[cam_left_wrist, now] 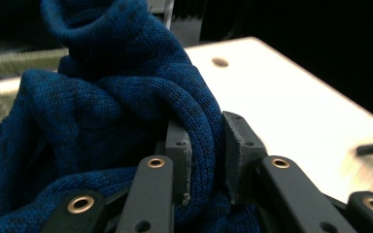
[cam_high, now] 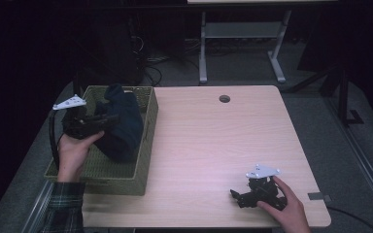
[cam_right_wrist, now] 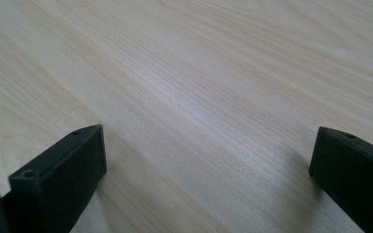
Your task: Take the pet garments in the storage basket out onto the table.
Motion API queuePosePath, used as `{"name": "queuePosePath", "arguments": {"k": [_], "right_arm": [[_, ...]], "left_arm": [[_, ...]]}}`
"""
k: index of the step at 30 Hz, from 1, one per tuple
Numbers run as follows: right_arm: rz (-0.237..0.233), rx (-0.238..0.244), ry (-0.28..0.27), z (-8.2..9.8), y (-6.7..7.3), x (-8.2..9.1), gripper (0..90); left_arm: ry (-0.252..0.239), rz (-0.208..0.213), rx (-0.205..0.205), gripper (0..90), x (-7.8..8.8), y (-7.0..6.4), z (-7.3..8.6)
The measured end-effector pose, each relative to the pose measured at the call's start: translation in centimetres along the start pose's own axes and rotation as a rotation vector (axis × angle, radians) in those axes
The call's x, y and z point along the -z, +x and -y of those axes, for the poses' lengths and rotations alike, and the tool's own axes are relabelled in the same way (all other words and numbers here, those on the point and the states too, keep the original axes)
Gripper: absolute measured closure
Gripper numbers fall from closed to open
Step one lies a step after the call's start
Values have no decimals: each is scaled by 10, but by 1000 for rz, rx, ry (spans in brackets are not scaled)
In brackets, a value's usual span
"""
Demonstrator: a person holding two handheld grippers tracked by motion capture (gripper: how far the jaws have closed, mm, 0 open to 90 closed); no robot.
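We see the left gripper [cam_high: 108, 119] held over a woven olive-green basket [cam_high: 148, 141] that sits at the left edge of the pale wooden counter [cam_high: 213, 145], and its jaws are clamped on a fold of a dark blue knitted garment [cam_high: 124, 124]. In the left gripper view the grey pads [cam_left_wrist: 179, 160] pinch a ridge of the blue knit [cam_left_wrist: 102, 121] between them, with the cloth bunched up in a tall heap ahead of the jaws and more of it hanging below. From the high view the garment rises out of the basket, its lower part inside the basket's walls and its upper part lifted near the gripper; the left hand [cam_high: 75, 150] holds that gripper from below. The right gripper [cam_high: 239, 196] rests low on the counter near its front right corner, well apart from the basket, with the right hand [cam_high: 284, 204] on it. In the right gripper view its two black jaws stand wide apart with bare wood grain [cam_right_wrist: 199, 97] between them and nothing held. A round hole [cam_high: 224, 98] sits near the counter's far edge. We can read no brand, label or writing on the garment, the basket or the grippers.
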State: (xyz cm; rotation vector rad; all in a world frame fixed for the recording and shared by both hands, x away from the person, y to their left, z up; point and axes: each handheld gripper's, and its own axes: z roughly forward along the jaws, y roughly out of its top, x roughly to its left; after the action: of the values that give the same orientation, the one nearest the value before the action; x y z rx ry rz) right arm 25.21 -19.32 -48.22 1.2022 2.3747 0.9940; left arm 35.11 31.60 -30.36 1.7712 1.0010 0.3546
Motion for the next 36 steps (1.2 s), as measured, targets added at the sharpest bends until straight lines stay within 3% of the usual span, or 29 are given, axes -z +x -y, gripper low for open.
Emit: {"name": "queuePosePath", "arguments": {"k": [3, 15, 36], "right_arm": [[-1, 0, -1, 0, 0, 0, 0], [-2, -1, -1, 0, 0, 0, 0], [-1, 2, -2, 0, 0, 0, 0]], "left_arm": [[-51, 42, -12, 742, 7, -8, -11], [-86, 104, -88, 743, 6, -38, -33], [-78, 243, -159, 743, -42, -80, -54]]}}
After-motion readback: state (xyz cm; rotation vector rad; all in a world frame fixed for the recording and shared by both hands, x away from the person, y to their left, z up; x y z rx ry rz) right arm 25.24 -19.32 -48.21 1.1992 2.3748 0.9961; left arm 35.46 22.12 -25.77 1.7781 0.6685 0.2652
